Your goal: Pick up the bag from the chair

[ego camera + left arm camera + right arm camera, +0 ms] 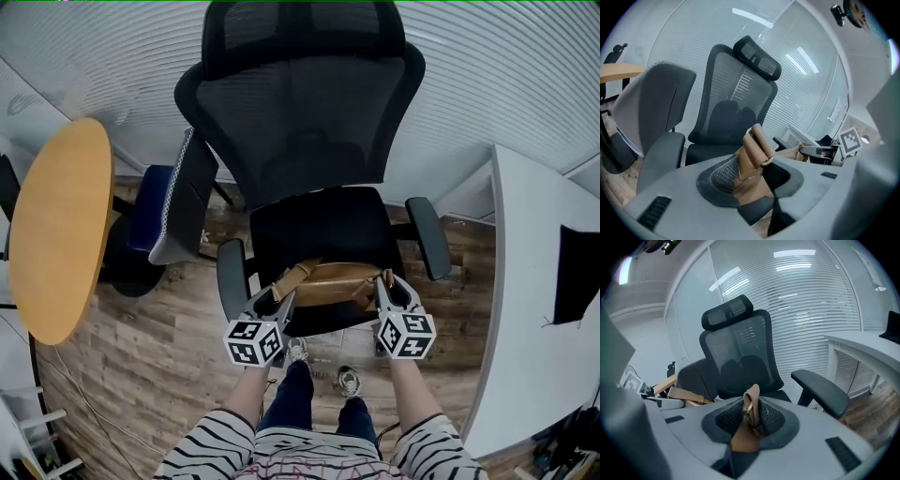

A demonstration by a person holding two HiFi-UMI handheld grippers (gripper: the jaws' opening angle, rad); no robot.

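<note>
With the left claw (281,302) clamped on one strap end of the bag (333,284) and the right claw (384,283) on the other, over the front of the chair (319,220) seat, I'd raise both hands evenly so it can't tilt or slip.

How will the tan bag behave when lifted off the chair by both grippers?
The bag is probably floppy: its strap folds over softly in the left gripper. With the right gripper on its other end, the middle may sag. It looks flat, so probably light.
</note>
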